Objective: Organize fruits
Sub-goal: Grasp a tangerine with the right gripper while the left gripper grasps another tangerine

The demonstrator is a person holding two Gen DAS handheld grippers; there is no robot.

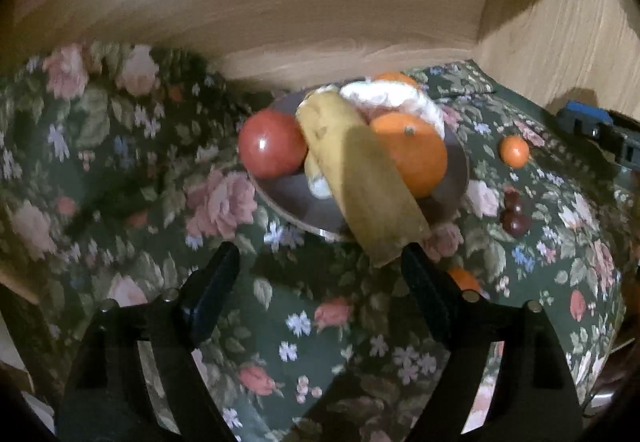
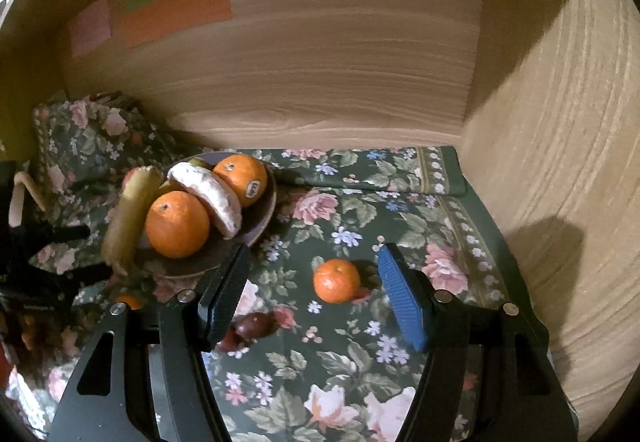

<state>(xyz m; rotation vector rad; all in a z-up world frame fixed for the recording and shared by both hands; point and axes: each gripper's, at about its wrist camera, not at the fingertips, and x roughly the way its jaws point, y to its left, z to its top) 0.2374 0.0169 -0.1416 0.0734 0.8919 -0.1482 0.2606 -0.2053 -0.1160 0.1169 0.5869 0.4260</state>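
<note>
I held both grippers wide and empty over the floral cloth: my right gripper framed a loose mandarin; my left gripper faced the plate of fruit. One orange's sticker was unreadable.

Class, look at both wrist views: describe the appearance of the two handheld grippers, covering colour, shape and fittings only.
Both the left gripper and the right gripper have black, angular frames with cut-out slots and small round silver fasteners. The fingers are flat paddles faced with ribbed blue pads. No cables, sleeves or markings can be made out.
</note>
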